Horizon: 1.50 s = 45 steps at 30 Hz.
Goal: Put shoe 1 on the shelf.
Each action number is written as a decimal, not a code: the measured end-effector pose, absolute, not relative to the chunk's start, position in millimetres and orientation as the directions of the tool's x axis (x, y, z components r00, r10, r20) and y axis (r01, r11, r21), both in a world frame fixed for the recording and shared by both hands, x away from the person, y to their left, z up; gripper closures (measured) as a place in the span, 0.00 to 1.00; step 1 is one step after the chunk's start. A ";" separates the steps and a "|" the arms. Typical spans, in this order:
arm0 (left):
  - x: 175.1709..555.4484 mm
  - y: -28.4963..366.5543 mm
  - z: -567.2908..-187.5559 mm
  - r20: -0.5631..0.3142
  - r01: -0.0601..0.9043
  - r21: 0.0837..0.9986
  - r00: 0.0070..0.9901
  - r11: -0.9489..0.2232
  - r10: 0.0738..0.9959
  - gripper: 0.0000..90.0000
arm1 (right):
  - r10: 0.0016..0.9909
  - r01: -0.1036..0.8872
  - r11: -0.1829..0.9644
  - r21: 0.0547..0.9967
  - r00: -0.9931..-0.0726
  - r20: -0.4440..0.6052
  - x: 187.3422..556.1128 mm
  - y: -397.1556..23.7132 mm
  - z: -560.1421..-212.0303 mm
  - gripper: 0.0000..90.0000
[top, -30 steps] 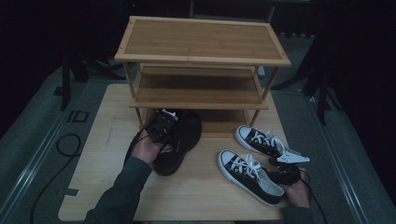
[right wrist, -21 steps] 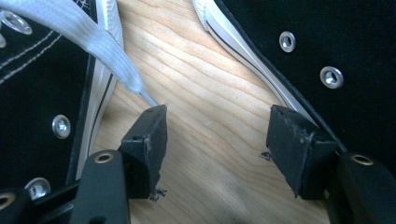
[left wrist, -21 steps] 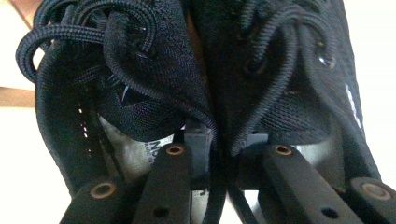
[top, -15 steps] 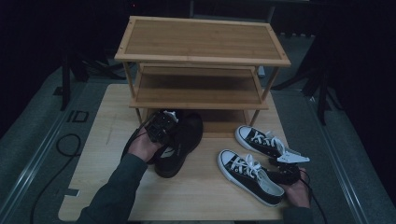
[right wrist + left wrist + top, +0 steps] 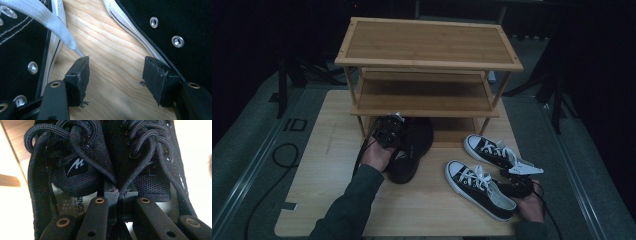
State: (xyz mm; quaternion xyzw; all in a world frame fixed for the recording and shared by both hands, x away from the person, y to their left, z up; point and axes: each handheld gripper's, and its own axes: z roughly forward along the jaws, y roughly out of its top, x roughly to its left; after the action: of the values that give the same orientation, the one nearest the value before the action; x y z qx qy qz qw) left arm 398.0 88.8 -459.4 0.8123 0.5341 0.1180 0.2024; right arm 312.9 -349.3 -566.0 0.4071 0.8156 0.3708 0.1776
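A pair of black mesh trainers (image 5: 414,150) lies side by side in front of the wooden shoe rack (image 5: 427,45), toes under its lowest level. My left gripper (image 5: 388,132) reaches into them from the heel end. In the left gripper view its jaws (image 5: 117,192) stand close together, one in the left trainer (image 5: 75,152) and one in the right trainer (image 5: 150,157), pinching their inner walls. My right gripper (image 5: 512,179) rests low at the table's right front, open (image 5: 117,75) over bare wood, between two black-and-white canvas sneakers (image 5: 20,45) (image 5: 180,25). A white lace end lies by its left pad.
The rack has three bamboo levels; the middle one (image 5: 422,97) is bare. The near canvas sneaker (image 5: 479,190) and the far one (image 5: 489,150) lie on the wooden table (image 5: 327,150). A black cable (image 5: 282,155) loops off the table's left side.
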 end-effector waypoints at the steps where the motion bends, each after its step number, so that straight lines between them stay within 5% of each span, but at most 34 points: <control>1: 398.0 88.8 -459.4 -0.025 0.820 0.455 0.402 -0.348 0.915 0.95 | 0.796 0.533 0.393 0.750 -0.605 0.013 312.9 -349.2 -566.0 0.42; 6: 396.4 72.9 -465.1 0.024 0.803 0.485 0.383 -0.346 0.923 0.94 | 0.795 0.532 0.393 0.750 -0.606 0.013 313.0 -349.2 -566.0 0.42; 13: 392.7 64.2 -466.4 0.109 0.773 0.466 0.432 -0.430 0.895 0.62 | 0.795 0.532 0.395 0.749 -0.606 0.012 313.0 -349.2 -566.0 0.42; 19: 385.3 72.5 -453.5 0.075 0.756 0.467 0.483 -0.459 0.872 0.50 | 0.795 0.532 0.394 0.749 -0.606 0.012 313.0 -349.2 -566.0 0.42; 45: 352.1 101.8 -418.1 -0.005 0.685 0.538 0.586 -0.492 0.811 0.63 | 0.795 0.532 0.394 0.750 -0.607 0.012 313.1 -349.1 -566.0 0.42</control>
State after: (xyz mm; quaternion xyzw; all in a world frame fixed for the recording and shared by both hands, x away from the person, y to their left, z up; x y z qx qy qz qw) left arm 352.1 101.8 -418.1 0.8544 0.4375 0.1256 0.2507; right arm 313.1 -349.1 -566.0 0.4065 0.8159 0.3710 0.1773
